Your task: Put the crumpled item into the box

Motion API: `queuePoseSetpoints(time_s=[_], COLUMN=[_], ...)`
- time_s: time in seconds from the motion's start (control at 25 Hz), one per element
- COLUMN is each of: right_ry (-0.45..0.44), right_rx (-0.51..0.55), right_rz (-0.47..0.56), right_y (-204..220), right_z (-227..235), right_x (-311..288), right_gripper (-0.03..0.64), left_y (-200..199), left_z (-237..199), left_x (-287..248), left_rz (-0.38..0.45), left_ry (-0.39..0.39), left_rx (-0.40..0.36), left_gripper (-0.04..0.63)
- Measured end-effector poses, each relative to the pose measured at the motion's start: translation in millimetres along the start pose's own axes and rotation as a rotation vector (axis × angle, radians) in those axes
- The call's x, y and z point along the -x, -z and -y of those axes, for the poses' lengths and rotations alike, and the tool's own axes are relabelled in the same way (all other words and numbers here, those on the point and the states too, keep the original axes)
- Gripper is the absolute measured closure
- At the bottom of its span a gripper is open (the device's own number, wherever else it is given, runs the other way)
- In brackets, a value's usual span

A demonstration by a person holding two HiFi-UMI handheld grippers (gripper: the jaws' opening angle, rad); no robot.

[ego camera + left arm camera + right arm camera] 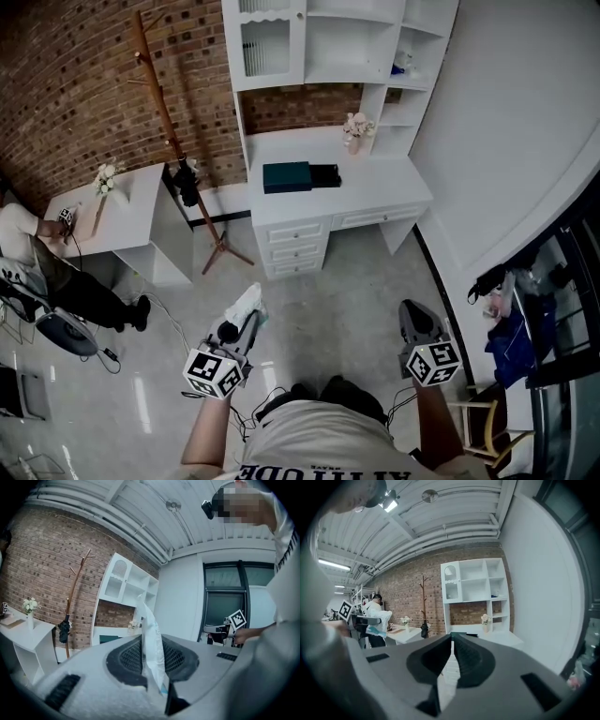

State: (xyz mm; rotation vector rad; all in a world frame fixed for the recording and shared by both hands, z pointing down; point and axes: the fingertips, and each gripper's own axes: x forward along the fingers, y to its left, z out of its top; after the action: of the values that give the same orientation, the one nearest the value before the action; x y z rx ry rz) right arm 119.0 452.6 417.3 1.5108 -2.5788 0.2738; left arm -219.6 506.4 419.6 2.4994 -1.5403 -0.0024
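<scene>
A crumpled white packet sticks up from my left gripper, which is shut on it low in the head view. In the left gripper view the packet is pinched between the dark pads. The dark teal box lies on the white desk across the floor, with a black part beside it. My right gripper hangs at the lower right, shut with nothing in it. In the right gripper view its tips meet, and the box shows just above them.
A wooden coat stand rises left of the desk. A small white table with flowers stands farther left, and a seated person is beside it. A flower vase sits on the desk under white shelves. Clothes hang on a chair at right.
</scene>
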Motion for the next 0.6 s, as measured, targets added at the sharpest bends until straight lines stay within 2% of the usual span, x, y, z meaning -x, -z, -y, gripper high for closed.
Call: queuePoseSetpoints(time_s=[0.32,0.6], right_ry=[0.005,-0.017], right_rx=[0.005,0.007], right_rz=[-0.019,-0.030], right_y=[0,-2], right_z=[4,23], right_x=[-9,-38], right_gripper=[0.580,0.580], left_y=[4,8], left_z=[-6,-14], left_x=[-13,-40], left_rz=[-0.020,-0.034], left_ry=[0.014,-0.006], left_rx=[0.011,0.017], left_gripper=[0.522,0.522])
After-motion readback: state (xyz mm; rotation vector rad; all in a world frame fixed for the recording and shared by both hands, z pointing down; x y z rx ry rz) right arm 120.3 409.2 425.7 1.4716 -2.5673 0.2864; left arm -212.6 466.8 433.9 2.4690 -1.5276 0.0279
